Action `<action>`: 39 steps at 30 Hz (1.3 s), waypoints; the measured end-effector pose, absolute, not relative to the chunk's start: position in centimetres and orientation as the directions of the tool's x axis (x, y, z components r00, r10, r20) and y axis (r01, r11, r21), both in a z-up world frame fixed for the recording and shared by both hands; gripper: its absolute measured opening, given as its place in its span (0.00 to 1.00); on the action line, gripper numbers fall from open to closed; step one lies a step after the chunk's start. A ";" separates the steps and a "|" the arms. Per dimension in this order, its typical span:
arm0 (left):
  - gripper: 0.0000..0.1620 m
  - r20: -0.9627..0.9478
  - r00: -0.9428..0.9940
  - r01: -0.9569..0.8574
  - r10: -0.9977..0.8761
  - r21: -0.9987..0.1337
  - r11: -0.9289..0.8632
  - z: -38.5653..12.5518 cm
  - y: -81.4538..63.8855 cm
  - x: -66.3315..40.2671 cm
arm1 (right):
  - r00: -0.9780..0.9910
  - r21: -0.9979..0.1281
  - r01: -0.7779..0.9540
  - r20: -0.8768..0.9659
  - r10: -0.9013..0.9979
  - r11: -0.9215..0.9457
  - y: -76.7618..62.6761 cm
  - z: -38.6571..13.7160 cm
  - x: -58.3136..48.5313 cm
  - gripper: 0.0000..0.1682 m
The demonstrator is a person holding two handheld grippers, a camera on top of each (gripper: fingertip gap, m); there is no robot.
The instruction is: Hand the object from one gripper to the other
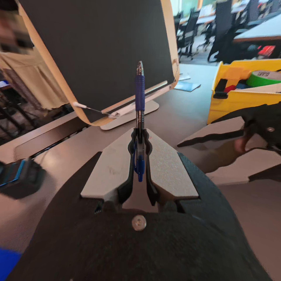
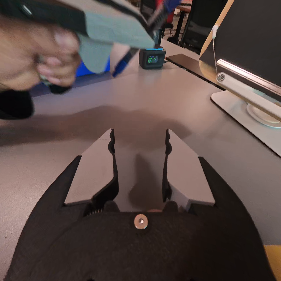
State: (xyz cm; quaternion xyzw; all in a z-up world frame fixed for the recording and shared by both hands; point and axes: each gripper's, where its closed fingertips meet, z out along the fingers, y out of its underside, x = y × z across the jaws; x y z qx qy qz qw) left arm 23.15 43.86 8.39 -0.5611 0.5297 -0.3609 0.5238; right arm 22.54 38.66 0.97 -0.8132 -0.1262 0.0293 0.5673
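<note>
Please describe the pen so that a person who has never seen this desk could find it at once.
Start at the large dark monitor on the desk; in front of it the left tongs are shut on the pen, held above the desk. Its tip points forward beyond the fingertips. It is the only thin thing here with a blue ribbed grip, a silver tip and a blue clip.

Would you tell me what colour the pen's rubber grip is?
Dark blue grip on the pen, clearest in the left wrist view.
</note>
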 end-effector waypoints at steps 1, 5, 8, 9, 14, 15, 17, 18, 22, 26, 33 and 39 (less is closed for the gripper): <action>0.04 -0.118 0.168 -0.174 -0.979 -0.981 0.089 7.9 44.2 23.7 | 0.967 -0.934 0.174 0.101 0.235 -0.313 38.6 1.1 22.6 0.38; 0.04 0.009 0.153 -0.082 -0.988 -0.996 -0.022 5.7 45.7 24.7 | 0.970 -0.944 0.188 0.135 0.202 -0.271 38.8 1.8 23.2 0.36; 0.04 0.017 0.093 -0.169 -0.996 -0.985 -0.032 4.4 45.8 25.1 | 0.975 -0.952 0.182 0.143 0.167 -0.247 38.8 2.3 23.8 0.35; 0.04 0.018 0.099 -0.171 -0.995 -0.985 -0.034 4.4 46.1 25.1 | 0.978 -0.956 0.175 0.141 0.154 -0.236 38.9 2.5 24.2 0.34; 0.04 0.056 0.138 -0.167 -0.989 -0.983 -0.079 3.6 47.4 25.4 | 0.993 -0.980 0.110 0.102 0.056 -0.168 39.7 3.8 26.9 0.26; 0.04 0.038 0.133 -0.160 -0.990 -0.985 -0.059 3.8 47.3 25.4 | 0.995 -0.983 0.099 0.094 0.036 -0.155 40.0 4.0 27.5 0.26; 0.04 -0.062 0.178 -0.138 -0.982 -0.990 0.038 4.3 47.9 25.2 | 0.997 -0.986 0.068 0.064 0.031 -0.151 41.1 4.1 28.3 0.27; 0.04 -0.095 0.195 -0.127 -0.976 -0.989 0.071 4.6 48.1 25.1 | 0.998 -0.987 0.052 0.047 0.037 -0.151 41.8 4.0 28.6 0.28; 0.04 -0.107 0.178 -0.102 -0.978 -0.991 0.089 4.9 48.1 25.5 | 0.995 -0.993 0.005 -0.007 0.095 -0.122 44.1 4.5 28.9 0.32; 0.04 -0.116 0.114 -0.109 -0.987 -0.989 0.103 4.7 48.2 25.7 | 0.981 -0.993 -0.029 -0.051 0.188 -0.118 45.8 4.6 28.5 0.34; 0.04 0.052 -0.206 -0.127 -0.977 -0.992 -0.027 4.4 45.3 25.6 | 0.891 -0.987 -0.144 -0.163 0.424 -0.079 45.4 5.9 25.6 0.36; 0.04 0.052 -0.271 -0.163 -0.961 -0.987 -0.008 3.9 44.0 25.4 | 0.771 -0.927 -0.370 -0.345 0.536 -0.064 44.6 7.8 25.2 0.23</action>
